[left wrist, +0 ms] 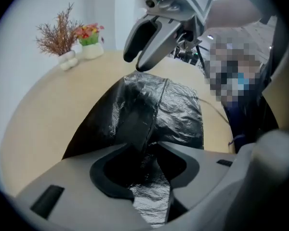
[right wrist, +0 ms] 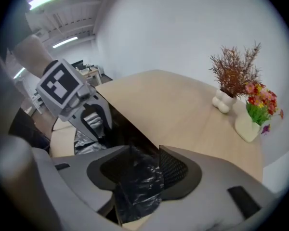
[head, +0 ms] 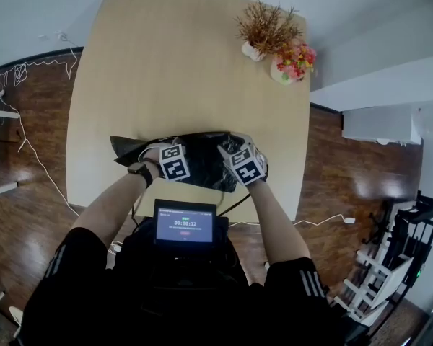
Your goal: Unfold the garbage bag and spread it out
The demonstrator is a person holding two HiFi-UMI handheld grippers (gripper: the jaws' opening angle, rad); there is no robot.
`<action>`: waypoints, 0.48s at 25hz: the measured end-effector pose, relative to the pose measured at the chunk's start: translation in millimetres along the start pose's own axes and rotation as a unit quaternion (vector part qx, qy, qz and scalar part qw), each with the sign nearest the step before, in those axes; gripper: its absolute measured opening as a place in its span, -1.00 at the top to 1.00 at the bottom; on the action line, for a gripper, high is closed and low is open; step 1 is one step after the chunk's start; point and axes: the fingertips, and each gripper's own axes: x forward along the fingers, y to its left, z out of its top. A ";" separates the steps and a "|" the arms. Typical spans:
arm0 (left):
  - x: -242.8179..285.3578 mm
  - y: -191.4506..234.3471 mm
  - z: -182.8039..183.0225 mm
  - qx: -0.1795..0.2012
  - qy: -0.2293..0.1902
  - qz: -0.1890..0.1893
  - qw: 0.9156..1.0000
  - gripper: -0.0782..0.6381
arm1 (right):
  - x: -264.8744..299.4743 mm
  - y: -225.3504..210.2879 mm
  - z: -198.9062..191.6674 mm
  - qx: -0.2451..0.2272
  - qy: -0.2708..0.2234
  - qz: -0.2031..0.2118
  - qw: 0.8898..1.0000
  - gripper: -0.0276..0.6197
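A crumpled black garbage bag (head: 202, 157) lies along the near edge of the light wooden table (head: 173, 71), partly folded. My left gripper (head: 163, 150) is on its left half and is shut on a raised fold of the bag (left wrist: 178, 109), which runs between its jaws (left wrist: 144, 148). My right gripper (head: 236, 150) is on the right half, shut on a bunched piece of the bag (right wrist: 135, 179). In the left gripper view the right gripper (left wrist: 135, 61) hangs just above the plastic. The left gripper (right wrist: 94, 124) shows at the left of the right gripper view.
A white vase of dried brown twigs (head: 263, 31) and a pot of pink and yellow flowers (head: 294, 60) stand at the table's far right corner. A small screen (head: 185, 223) hangs at the person's chest. Cables (head: 36, 157) trail over the wooden floor at the left.
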 end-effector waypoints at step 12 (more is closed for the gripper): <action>-50.7 -11.8 19.8 0.014 -0.059 0.057 0.997 0.31 | 53.2 77.7 -44.9 -0.111 0.091 0.105 0.984 0.24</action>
